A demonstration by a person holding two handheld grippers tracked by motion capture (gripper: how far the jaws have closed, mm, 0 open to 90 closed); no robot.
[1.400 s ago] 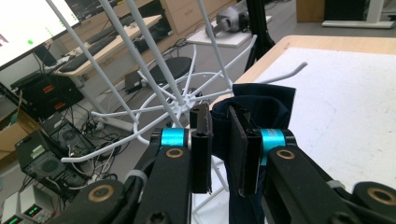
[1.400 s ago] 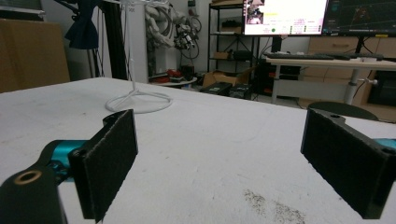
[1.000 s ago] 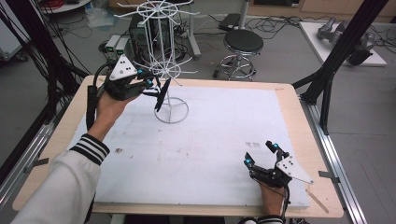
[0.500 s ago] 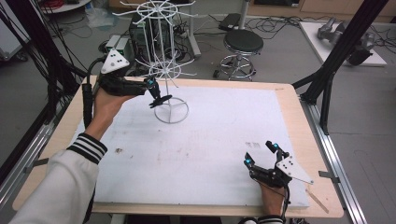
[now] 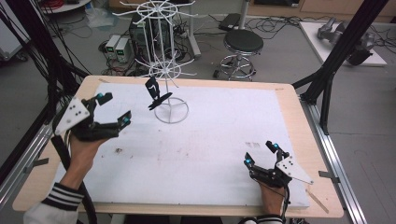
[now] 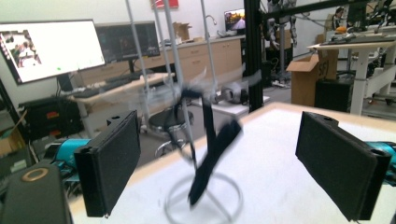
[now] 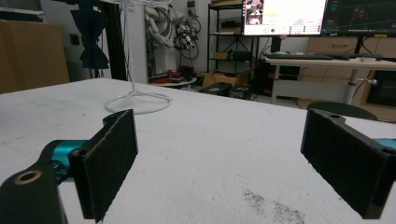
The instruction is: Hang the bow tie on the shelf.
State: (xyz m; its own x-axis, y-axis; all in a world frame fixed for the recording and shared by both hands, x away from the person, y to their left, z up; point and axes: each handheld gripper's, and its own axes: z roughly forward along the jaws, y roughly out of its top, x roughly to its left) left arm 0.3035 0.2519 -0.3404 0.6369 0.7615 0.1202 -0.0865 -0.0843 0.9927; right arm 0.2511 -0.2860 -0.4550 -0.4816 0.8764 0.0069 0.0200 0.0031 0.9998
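Moved: my left claw (image 5: 111,109) drew back from the rack (image 5: 164,70), jaws having just spread, empty.
Tie (image 5: 154,93): hung on rack, up-right of it, long axis slanting.
Right claw (image 5: 260,154): spread, farther.

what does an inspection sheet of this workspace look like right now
surface: white board on a wooden table, a few dark smudges.
job's things: black bow tie hanging on the white wire rack, blurred in the left gripper view.
clutter: nothing seen on the board.
grippers: left gripper open, jaws have just been opening, nothing between them, apart from the bow tie; right gripper open, resting low at the near edge.
cables: a black cable trails from the left gripper.
surroundings: stool, floor boxes, monitors and desks behind.
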